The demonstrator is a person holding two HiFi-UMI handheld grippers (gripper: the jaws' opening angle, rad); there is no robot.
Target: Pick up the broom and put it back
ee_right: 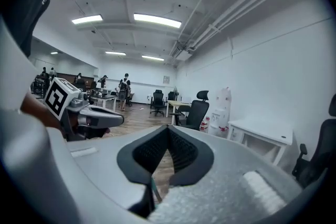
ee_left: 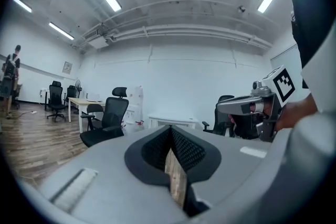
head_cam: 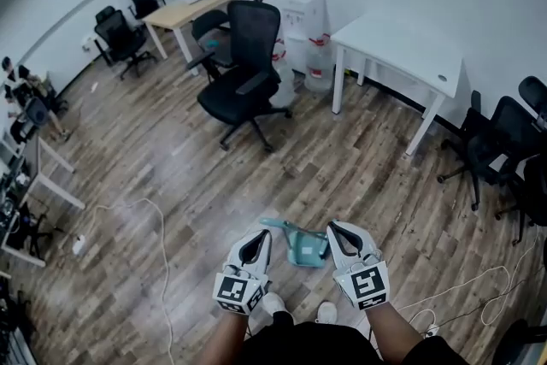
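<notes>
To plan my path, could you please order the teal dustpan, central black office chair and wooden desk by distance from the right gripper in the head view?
1. Teal dustpan, beside the right gripper.
2. Black office chair, mid-room.
3. Wooden desk, far back left.

No writing can be read in any view.
</notes>
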